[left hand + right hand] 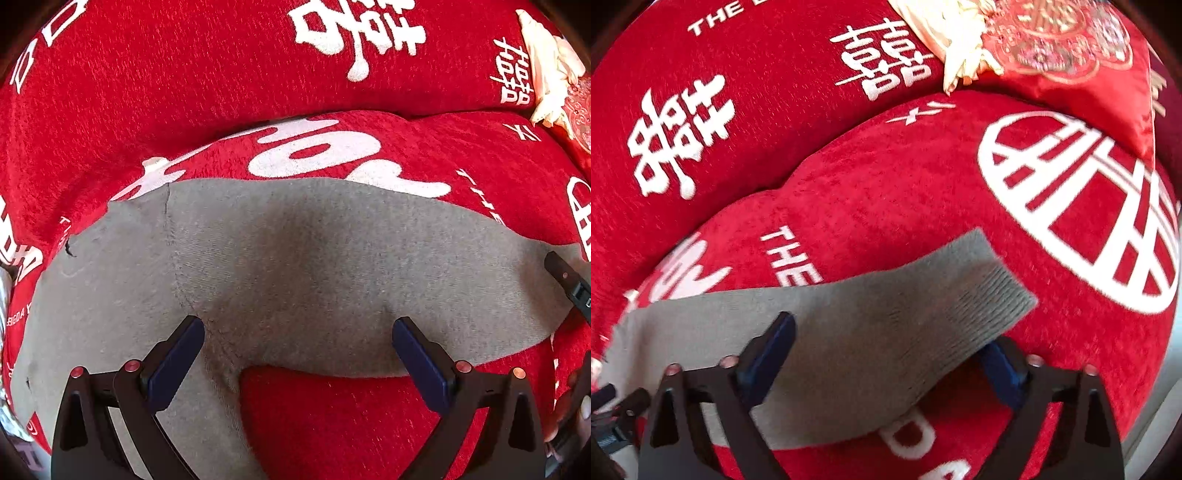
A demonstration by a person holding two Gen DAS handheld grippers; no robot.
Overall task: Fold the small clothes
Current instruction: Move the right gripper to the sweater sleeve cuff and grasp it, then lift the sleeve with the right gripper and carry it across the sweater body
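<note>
On the seat, a red plush sofa cover printed with white characters and lettering (pixel 155 74) fills both views, spread over the cushions and backrest. Resting on the seat cushion is a grey knitted sock (pixel 314 266), lying flat and stretched sideways, its ribbed cuff (pixel 990 291) toward the right and a stitched seam toward the left. At the far right corner sits a red satin embroidered cushion (pixel 1071 48), with a cream tasselled fringe (pixel 945 44) just beside it on the cover.

Left gripper (pixel 297 354): fingers wide apart, blue pads clear of each other, poised over the sock's near edge close to the seam; contact with the fabric cannot be confirmed. Right gripper (pixel 886 358): fingers apart, straddling the cuff end, the sock passing between them; the right-hand pad is partly hidden under the fabric edge, and the pads are not pressed together on it.
</note>
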